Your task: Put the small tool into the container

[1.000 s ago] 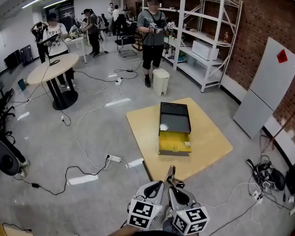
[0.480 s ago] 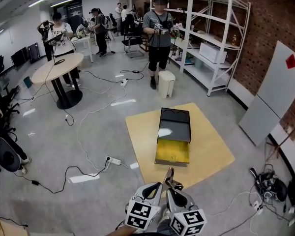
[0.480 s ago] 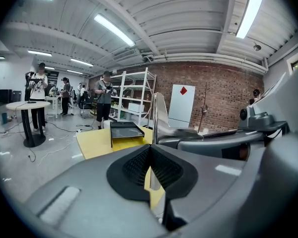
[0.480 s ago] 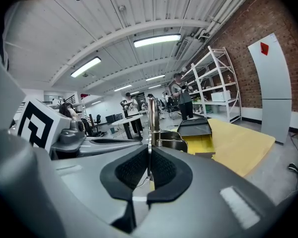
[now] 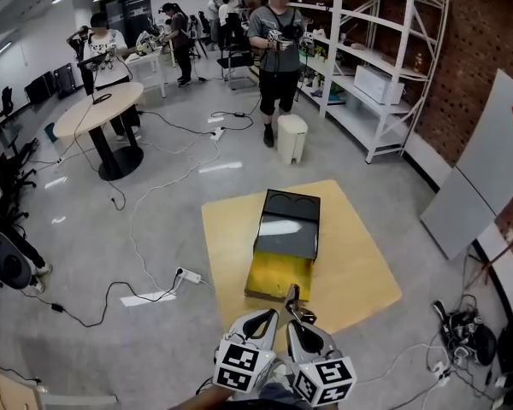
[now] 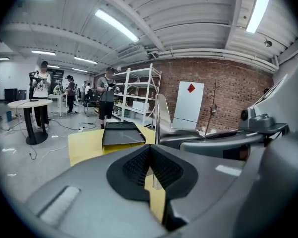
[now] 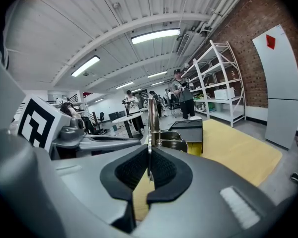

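Observation:
A black container with its yellow drawer pulled out sits on a low wooden table. Both grippers hang side by side at the near table edge. My right gripper is shut on a small metal tool, whose thin shaft stands up out of the pads. My left gripper is shut with nothing between its pads. In the left gripper view the tool rises just to the right, with the container ahead. The container also lies ahead in the right gripper view.
A white bin stands beyond the table, with metal shelving along the brick wall. A white board leans at the right. Cables and a power strip lie on the floor at the left. Several people stand at the back by a round table.
The container and table have come nearer and lower in the head view. Both grippers stay together at the bottom, the tool still held upright in the right one.

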`<move>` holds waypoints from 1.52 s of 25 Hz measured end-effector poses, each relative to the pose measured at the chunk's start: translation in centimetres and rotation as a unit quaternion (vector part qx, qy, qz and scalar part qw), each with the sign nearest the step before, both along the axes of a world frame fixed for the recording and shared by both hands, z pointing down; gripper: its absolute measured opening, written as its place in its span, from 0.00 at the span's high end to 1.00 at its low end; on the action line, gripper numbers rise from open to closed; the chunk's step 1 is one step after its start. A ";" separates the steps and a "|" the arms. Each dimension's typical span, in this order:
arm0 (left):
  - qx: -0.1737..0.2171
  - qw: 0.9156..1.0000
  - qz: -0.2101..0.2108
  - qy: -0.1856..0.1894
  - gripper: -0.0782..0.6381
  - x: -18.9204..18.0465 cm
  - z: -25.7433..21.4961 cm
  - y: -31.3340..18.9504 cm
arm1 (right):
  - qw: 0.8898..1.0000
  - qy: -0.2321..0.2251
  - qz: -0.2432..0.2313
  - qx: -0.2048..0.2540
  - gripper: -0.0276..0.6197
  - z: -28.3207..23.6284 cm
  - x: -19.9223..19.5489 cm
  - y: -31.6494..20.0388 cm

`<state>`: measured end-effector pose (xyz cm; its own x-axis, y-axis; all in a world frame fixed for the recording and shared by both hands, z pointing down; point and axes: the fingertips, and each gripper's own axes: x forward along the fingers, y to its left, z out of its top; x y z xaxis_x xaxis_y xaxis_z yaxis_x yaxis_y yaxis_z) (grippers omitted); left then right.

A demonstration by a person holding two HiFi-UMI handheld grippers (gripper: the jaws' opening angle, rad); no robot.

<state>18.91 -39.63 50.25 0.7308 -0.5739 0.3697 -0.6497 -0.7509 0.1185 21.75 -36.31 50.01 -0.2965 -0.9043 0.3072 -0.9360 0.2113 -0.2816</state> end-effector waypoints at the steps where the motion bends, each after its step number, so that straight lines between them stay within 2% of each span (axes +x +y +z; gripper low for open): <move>1: -0.002 1.000 -0.003 0.000 0.88 3.0 0.1 -1.6 | 1.000 0.001 -0.004 -0.002 0.95 0.1 3.1 -1.6; 3: -0.004 1.000 -0.010 -0.002 0.88 7.8 0.2 -4.6 | 1.000 0.002 -0.012 -0.004 0.95 0.4 7.9 -4.7; 8: -0.003 0.999 -0.035 -0.013 0.88 15.5 0.1 -10.5 | 0.999 0.007 -0.037 -0.006 0.95 0.1 16.1 -10.8; 11: -0.002 0.999 -0.049 -0.018 0.88 20.8 0.7 -12.5 | 0.998 0.021 -0.056 -0.004 0.95 0.7 21.6 -12.9; 14: -0.005 0.998 -0.063 -0.021 0.88 23.3 1.7 -13.5 | 0.995 0.046 -0.084 -0.009 0.95 1.6 24.2 -14.2; 17: -0.007 0.997 -0.078 -0.023 0.88 22.3 2.8 -15.6 | 0.991 0.074 -0.115 -0.013 0.95 2.6 23.6 -16.8; 22: -0.015 0.995 -0.096 -0.021 0.88 18.0 4.8 -20.9 | 0.982 0.113 -0.151 -0.033 0.95 5.1 20.3 -23.0; 27: -0.029 0.995 -0.092 -0.008 0.88 15.0 5.5 -27.9 | 0.971 0.159 -0.173 -0.040 0.95 5.9 17.1 -30.5; 33: -0.029 0.997 -0.068 -0.006 0.88 9.6 7.3 -35.8 | 0.955 0.192 -0.212 -0.078 0.95 8.4 11.0 -38.6; 38: -0.030 0.998 -0.059 -0.001 0.88 4.4 6.6 -42.2 | 0.932 0.234 -0.245 -0.126 0.95 9.2 6.1 -44.7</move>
<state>23.33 -81.85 56.85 0.6584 -0.6328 0.4075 -0.7334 -0.6611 0.1583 27.82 -81.06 59.23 -0.4341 -0.5774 0.6915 -0.7778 0.6275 0.0357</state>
